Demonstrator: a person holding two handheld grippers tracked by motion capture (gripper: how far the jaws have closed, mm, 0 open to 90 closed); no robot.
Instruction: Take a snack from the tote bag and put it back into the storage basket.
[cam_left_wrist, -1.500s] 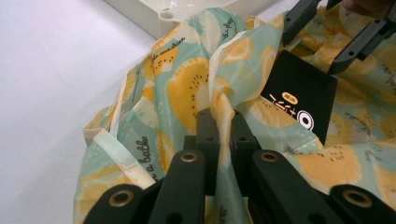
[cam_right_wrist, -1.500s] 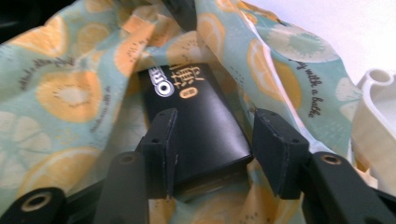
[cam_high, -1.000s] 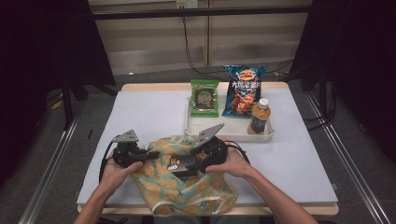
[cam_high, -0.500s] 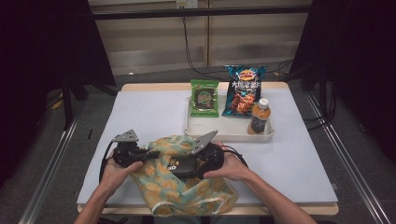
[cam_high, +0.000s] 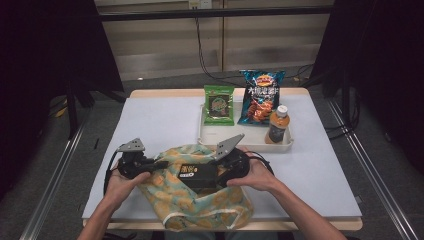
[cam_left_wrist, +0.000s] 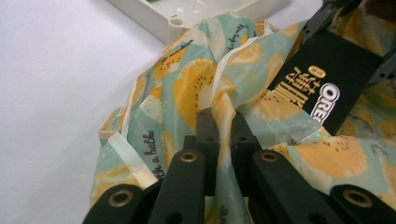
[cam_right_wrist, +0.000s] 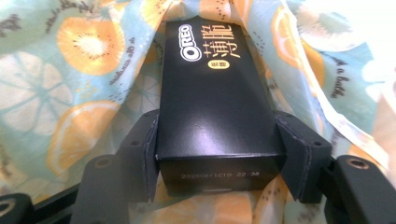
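A fabric bag (cam_high: 200, 202) printed with orange slices lies at the table's front edge. My left gripper (cam_high: 161, 164) is shut on a fold at the bag's left rim; its jaws (cam_left_wrist: 223, 128) pinch the cloth. My right gripper (cam_high: 216, 175) is shut on the near end of a black Oreo box (cam_high: 192, 174), which lies flat and points left over the bag's mouth. In the right gripper view the box (cam_right_wrist: 215, 88) sits clamped between both jaws of that gripper (cam_right_wrist: 219, 156), with bag cloth (cam_right_wrist: 79, 88) around and under it. The box (cam_left_wrist: 327, 86) also shows beyond the pinched cloth (cam_left_wrist: 187, 93).
A white tray (cam_high: 240, 145) stands behind the bag. It holds a green snack packet (cam_high: 219, 104), a blue chip bag (cam_high: 260, 95) and an orange-capped bottle (cam_high: 277, 125). The white table mat (cam_high: 150, 120) is bare at the left. The tray's corner (cam_left_wrist: 175, 21) lies close to the bag.
My right gripper has carried the Oreo box a little left and down, further over the bag. The left gripper keeps its hold on the bag's rim.
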